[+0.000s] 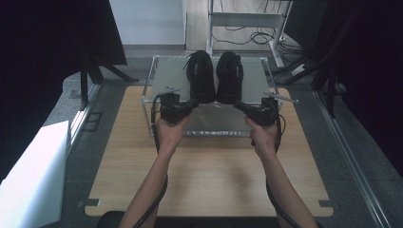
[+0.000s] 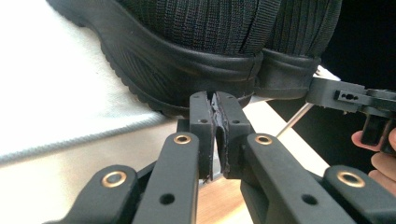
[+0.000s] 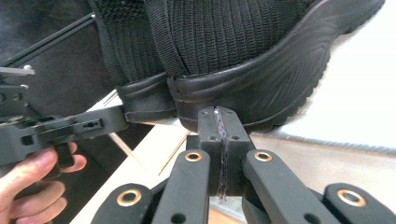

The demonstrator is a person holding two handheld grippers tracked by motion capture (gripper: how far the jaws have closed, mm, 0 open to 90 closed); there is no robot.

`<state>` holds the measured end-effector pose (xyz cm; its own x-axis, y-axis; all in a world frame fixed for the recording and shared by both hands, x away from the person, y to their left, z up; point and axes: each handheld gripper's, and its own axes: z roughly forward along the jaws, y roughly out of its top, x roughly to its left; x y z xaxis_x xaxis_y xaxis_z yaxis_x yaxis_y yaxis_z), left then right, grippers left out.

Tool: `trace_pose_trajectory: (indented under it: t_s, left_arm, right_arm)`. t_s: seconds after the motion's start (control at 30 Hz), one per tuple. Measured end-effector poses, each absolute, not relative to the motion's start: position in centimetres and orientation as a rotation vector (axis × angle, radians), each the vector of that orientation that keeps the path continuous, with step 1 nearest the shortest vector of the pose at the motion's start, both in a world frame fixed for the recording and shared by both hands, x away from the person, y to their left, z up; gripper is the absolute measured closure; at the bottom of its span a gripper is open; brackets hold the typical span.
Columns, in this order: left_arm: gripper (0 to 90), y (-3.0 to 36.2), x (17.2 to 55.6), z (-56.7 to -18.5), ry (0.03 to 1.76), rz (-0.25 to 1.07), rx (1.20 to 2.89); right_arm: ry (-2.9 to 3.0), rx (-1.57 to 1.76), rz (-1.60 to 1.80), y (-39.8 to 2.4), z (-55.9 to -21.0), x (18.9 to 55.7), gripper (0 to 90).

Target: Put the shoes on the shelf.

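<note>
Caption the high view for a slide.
Two hand-held grippers, left gripper and right gripper, meet the heels of a black pair of shoes on a rack.

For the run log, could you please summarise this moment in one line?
left gripper: shut, at heel | right gripper: shut, at heel | black knit shoes: paired on wire-frame shelf

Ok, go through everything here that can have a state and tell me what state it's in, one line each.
Left gripper: jaws shut, tips at the heel of the left shoe.
Right gripper: jaws shut, tips at the heel of the right shoe.
Left shoe: upright on the rack.
Right shoe: upright, beside the left shoe.
Rack: standing on the table.
</note>
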<state>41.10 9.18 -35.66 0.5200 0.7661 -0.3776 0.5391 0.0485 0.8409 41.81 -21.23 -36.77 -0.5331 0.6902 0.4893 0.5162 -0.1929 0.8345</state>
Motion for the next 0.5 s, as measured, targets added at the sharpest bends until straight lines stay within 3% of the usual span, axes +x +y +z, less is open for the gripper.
trace_pose_trajectory:
  t_s: [0.5]
  left_arm:
    - [82.9,8.6,42.4,-35.9,1.176,0.218,1.604]
  right_arm:
    - [1.859,1.522,1.807,-21.6,-37.2,43.6,87.6]
